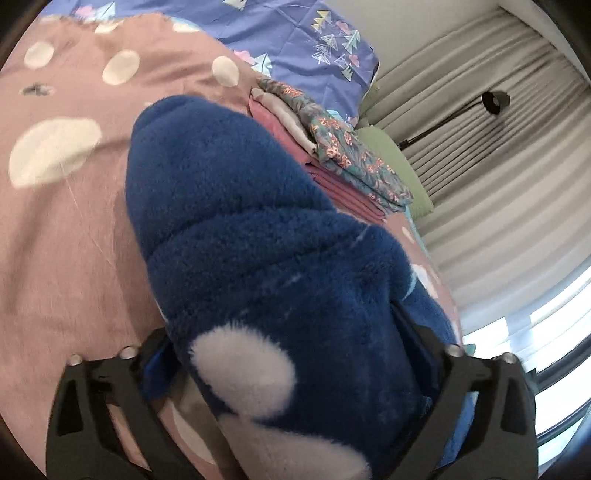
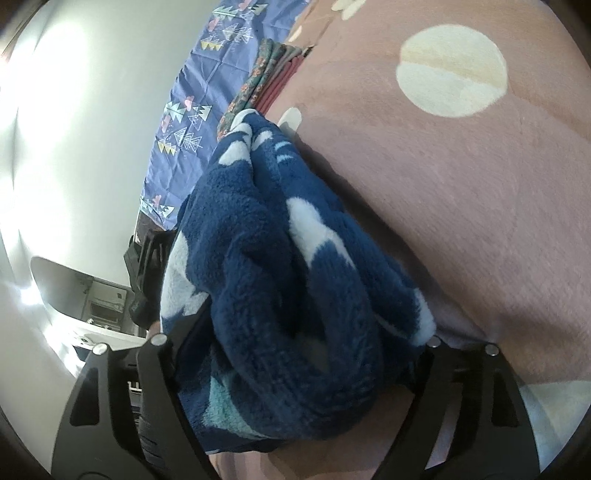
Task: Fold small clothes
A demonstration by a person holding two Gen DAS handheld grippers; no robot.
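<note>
On the pink bedspread (image 1: 74,240): both tongs, left (image 1: 291,373) and right (image 2: 295,365), clamped around bunched blue fleece (image 1: 240,221). Lower evenly, keeping folded layers aligned.

A bed takes up most of the room, covered by a pink blanket (image 1: 74,229) with big cream dots. Past it lies a blue sheet (image 1: 295,33) with little tree shapes. A green pillow (image 1: 399,162) sits at the edge of the bed. Long pale curtains (image 1: 480,147) hang behind it, and a black lamp (image 1: 495,101) stands in front of them. Bright light comes through a window (image 1: 535,332). On the other side is a plain white wall (image 2: 81,129), with maybe a shelf (image 2: 103,302) low down, too blurry to tell.
</note>
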